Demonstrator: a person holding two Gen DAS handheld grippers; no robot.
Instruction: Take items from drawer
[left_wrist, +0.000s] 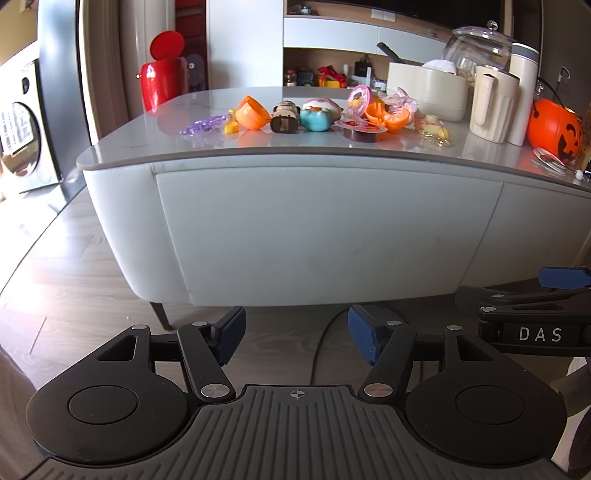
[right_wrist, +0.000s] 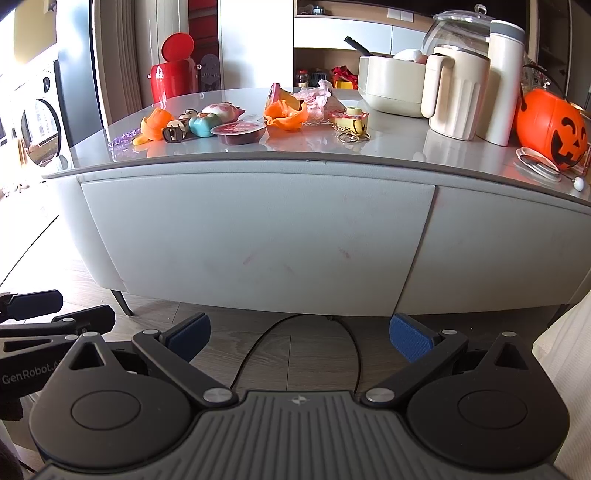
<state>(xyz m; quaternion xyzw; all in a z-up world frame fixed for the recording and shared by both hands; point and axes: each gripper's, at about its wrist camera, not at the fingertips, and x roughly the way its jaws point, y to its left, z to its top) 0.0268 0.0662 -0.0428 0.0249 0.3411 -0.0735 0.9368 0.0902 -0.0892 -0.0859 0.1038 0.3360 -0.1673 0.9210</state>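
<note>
Closest to the lens: the left gripper, black linkage w/ blue rubber pads, sitting spread apart w/ nothing between them, just wood-look floor and a black cable showing thru the gap. The right gripper is looking the same, released and gripping nothing, pads even wider apart. Each one is poking into the edge of the other's view, so they're hanging side by side, both tilting down toward the floor in front of the cabinet.

Progress, imo: the wide pale grey drawer front on the rounded white cabinet is sitting flush and closed, no handle that I can spot. Meanwhile the glossy grey tabletop above it is carrying a row of small stuff: a purple bead string, an orange plastic capsule half, a teal and pink toy figure, a sealed dark jelly cup w/ pink lid, a yellow keychain bundle. Can't tell whether those came from the drawer. So either the haul is done and the drawer's been shut, or nothing's started; frames aren't settling that.

Further right, unrelated prob: a cream ribbed pitcher and an orange pumpkin bucket.

Both grippers are well apart from the drawer, touching nothing.
</note>
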